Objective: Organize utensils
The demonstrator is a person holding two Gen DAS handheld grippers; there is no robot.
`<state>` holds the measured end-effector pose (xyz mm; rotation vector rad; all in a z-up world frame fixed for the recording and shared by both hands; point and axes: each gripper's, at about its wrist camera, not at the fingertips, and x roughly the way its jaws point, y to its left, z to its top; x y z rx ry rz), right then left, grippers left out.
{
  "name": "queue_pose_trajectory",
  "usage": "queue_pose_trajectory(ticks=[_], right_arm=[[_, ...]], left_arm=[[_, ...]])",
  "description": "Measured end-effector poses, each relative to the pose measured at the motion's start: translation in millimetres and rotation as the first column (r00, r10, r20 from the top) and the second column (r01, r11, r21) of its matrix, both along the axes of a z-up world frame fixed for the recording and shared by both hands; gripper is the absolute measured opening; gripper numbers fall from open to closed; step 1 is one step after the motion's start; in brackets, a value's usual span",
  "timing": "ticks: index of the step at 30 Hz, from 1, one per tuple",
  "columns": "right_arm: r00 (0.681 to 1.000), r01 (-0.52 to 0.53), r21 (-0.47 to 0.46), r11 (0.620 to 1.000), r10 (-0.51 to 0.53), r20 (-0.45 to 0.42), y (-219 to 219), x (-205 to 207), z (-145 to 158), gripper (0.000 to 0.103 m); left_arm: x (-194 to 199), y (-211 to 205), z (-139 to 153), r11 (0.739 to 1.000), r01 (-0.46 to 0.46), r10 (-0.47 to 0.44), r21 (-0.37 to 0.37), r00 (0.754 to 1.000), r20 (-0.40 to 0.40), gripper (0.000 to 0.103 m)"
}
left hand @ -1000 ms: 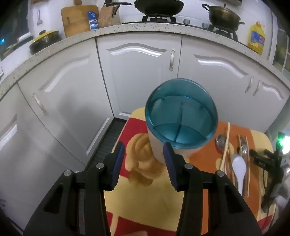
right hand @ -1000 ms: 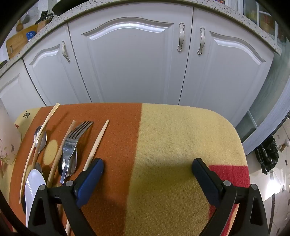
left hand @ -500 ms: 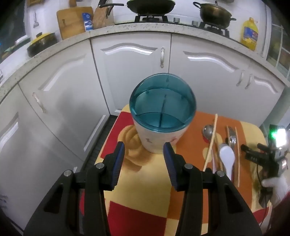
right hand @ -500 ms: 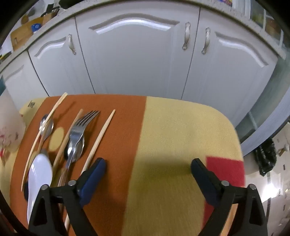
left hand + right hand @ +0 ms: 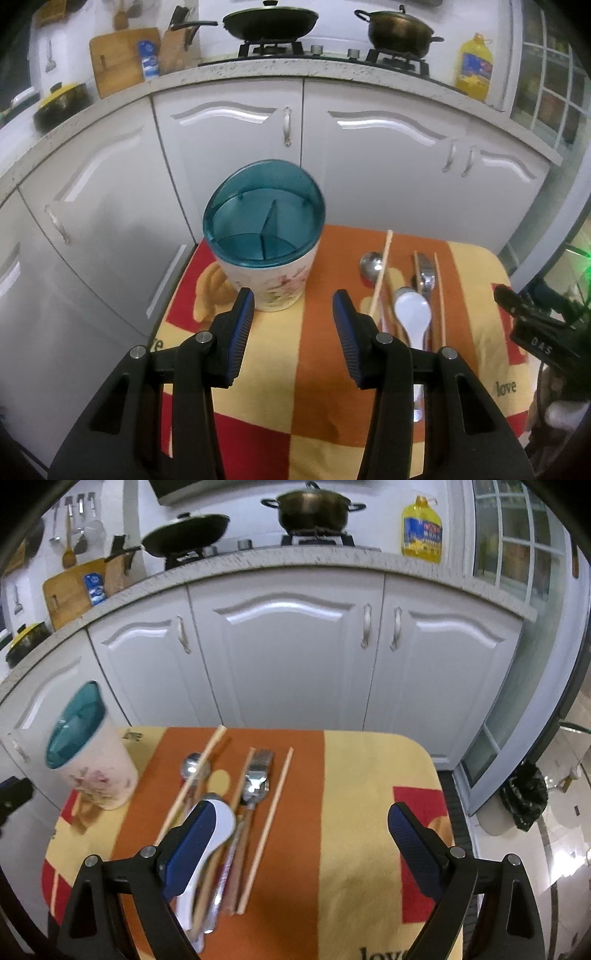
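Note:
A white utensil holder with a blue divided insert (image 5: 264, 236) stands upright on the left of a small cloth-covered table (image 5: 325, 435); it also shows in the right wrist view (image 5: 90, 753). Right of it lie wooden chopsticks (image 5: 267, 821), a steel spoon (image 5: 194, 765), a fork (image 5: 258, 764) and a white ceramic spoon (image 5: 413, 317). My left gripper (image 5: 293, 325) is open and empty, just in front of the holder. My right gripper (image 5: 299, 845) is open wide and empty, above the table right of the utensils.
White kitchen cabinets (image 5: 295, 657) stand close behind the table. The counter above holds a wok (image 5: 271, 20), a pot (image 5: 397, 27), an oil bottle (image 5: 421, 531) and cutting boards (image 5: 116, 59). A black bag (image 5: 524, 797) sits on the floor at right.
Both grippers have pulled back and risen, so the table, holder and utensils look smaller and farther. The left gripper's jaws now stand wider apart. Nothing on the table moved.

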<state>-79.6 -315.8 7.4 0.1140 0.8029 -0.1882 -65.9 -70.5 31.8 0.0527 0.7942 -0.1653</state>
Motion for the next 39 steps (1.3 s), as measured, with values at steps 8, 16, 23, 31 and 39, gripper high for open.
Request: queue_pose_trajectory(ticks=[8,16,23,31,39], right_arm=[[0.999,-0.03,0.01,0.999,0.03,0.04,19,-30,37,0.094],[0.995,-0.055,0.018,0.998,0.053,0.079,33,-43,61,0.094],[0.99,-0.062,0.031,0.998,0.058,0.13,39,-52,81,0.094],[0.988,-0.083,0.017,0.996,0.081,0.129,47,-53,86,0.094],[0.988,-0.079,0.007,0.997,0.078,0.131,48,-51,87,0.094]], left_arm=[[-13,-11,16,0.998,0.056,-0.055,-0.033,0.998,0.031,0.043],[-25,-19,29,0.996,0.087,-0.086,-0.03,0.994,0.06,0.043],[-29,-17,42,0.996,0.081,-0.077,-0.038,0.993,0.091,0.043],[-29,-12,41,0.997,0.071,-0.067,-0.034,0.993,0.094,0.043],[-28,-11,37,0.998,0.058,-0.056,-0.021,0.994,0.091,0.043]])
